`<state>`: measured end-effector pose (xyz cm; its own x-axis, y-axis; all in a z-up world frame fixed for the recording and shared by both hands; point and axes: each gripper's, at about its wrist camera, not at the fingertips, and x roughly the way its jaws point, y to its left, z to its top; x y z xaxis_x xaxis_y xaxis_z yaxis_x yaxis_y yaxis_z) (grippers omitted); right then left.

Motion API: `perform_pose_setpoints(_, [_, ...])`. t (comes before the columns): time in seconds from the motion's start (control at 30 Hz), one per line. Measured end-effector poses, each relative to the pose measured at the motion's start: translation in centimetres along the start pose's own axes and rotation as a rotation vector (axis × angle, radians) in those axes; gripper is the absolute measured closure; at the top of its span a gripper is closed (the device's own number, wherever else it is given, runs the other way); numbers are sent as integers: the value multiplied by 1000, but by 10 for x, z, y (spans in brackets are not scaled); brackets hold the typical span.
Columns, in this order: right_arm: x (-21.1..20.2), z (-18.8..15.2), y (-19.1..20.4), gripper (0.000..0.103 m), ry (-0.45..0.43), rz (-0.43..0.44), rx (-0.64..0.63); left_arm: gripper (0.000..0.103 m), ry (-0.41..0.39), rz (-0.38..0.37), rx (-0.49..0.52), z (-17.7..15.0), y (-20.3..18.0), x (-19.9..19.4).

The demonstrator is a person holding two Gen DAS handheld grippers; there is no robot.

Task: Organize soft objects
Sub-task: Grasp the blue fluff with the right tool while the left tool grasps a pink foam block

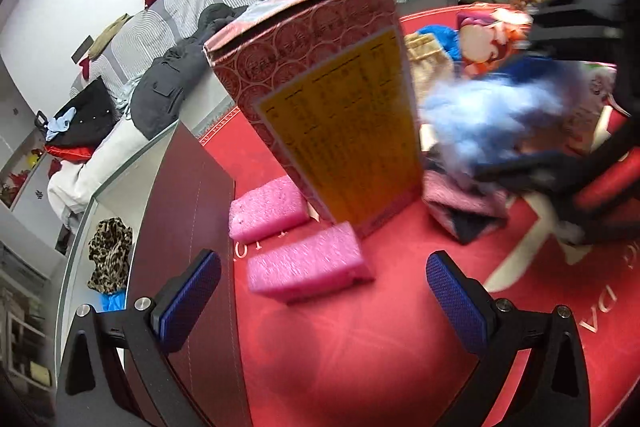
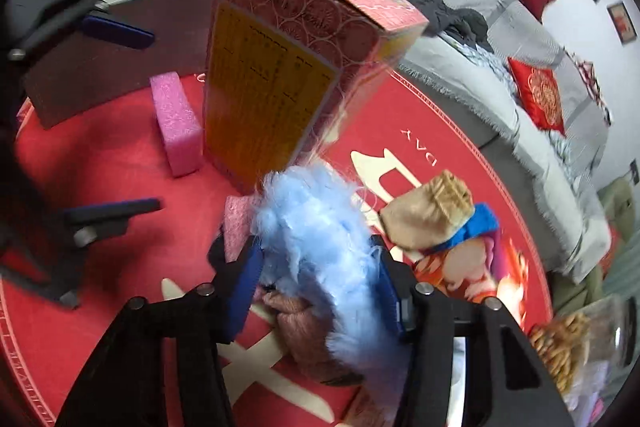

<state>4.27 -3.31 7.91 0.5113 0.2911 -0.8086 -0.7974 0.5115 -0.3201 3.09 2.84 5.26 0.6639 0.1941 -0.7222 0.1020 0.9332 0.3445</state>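
Nearest to the right wrist camera, the right gripper (image 2: 318, 283) pinches a fluffy light-blue piece (image 2: 320, 247) between its blue pads (image 2: 248, 283), and the fluff bulges out over both of them. It hangs just above a small heap of soft things on the red cloth (image 2: 100, 167) of the bench: a pinkish knitted piece (image 2: 298, 331) under it, a beige pouch (image 2: 424, 215) and a printed fabric (image 2: 472, 267) to the right. I judge that the step in hand is the picking up of this blue piece. The tall patterned box (image 2: 280, 67) stands just beyond, and its top seems open, so it may be the target, but this I cannot confirm. The next move then calls for a lift over its rim without tipping it. The left gripper (image 1: 324, 303) is spread and empty, near a pink foam block (image 1: 308, 267); a second block (image 1: 268, 207) lies farther, beside the box.
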Motion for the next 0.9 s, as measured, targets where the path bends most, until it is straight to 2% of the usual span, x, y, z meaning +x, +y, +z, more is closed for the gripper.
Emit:
perform_pose_setpoints(0.13, [-26,-14,1,48,-24,97,94,0,13,-7,14,9,9,13])
perform_pose_setpoints(0.27, [-43,-38,13,48,-10,110,146,0,49,-56,43,16,7,29])
perform_pose_setpoints(0.37, [-45,-51,23,48,16,103,174,0,124,-90,83,11,1,43])
perform_pose_setpoints(0.4, [-46,-55,24,48,22,105,185,0,128,-68,110,8,-2,42])
perform_pose_setpoints(0.43, [-49,-56,27,48,23,105,192,0,128,-78,130,6,-3,38])
perform_pose_setpoints(0.5, [-54,-60,30,48,15,104,212,0,132,-137,139,1,-4,26])
perform_pose_setpoints(0.57, [-63,-64,33,48,-1,108,233,0,178,-257,111,-6,-2,17])
perform_pose_setpoints(0.6, [-65,-64,34,48,-9,106,238,0,184,-262,107,-10,-2,11])
perform_pose_setpoints(0.67, [-66,-66,33,48,-19,110,247,0,165,-213,125,-15,-3,1])
perform_pose_setpoints(0.77, [-59,-68,29,40,-6,130,245,0,141,-195,103,-16,-4,-14])
perform_pose_setpoints(0.9, [-49,-68,20,36,7,199,242,0,150,-199,68,-13,8,-3])
